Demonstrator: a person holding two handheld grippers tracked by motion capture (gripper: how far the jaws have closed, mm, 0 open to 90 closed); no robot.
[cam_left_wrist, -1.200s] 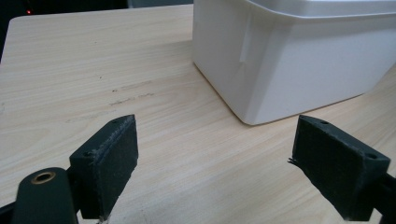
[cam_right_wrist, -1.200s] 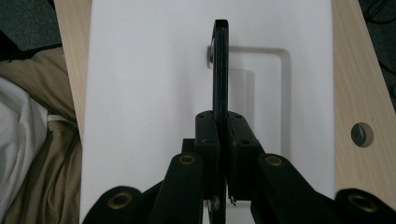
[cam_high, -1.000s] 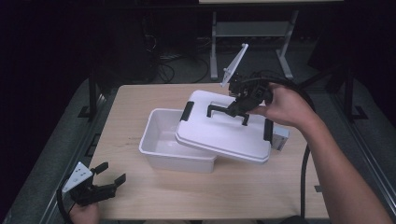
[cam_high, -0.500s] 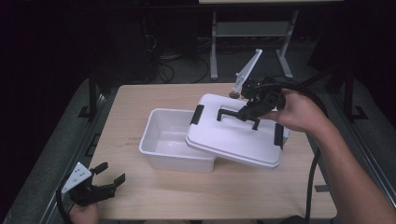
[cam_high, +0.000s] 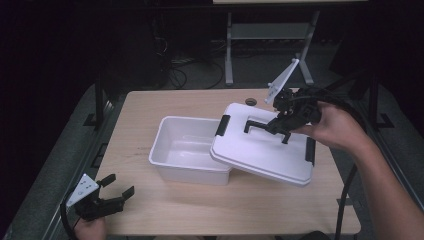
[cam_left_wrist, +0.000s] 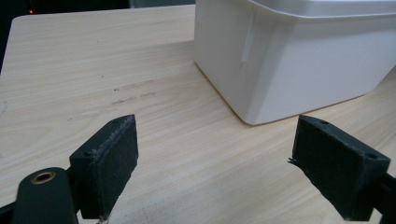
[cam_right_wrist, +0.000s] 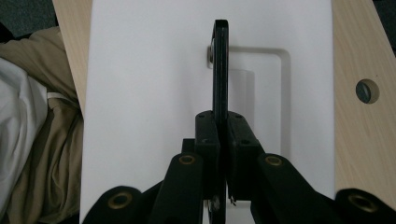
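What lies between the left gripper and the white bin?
Bare wooden table and nothing else. The left gripper view shows it beyond the open left gripper, up to the bin; the high view agrees.

White lid (cam_high: 260, 152), black handle (cam_high: 262, 125)

No readable text, labels, brand names or numbers anywhere here, the stuff on the table is totally unmarked.
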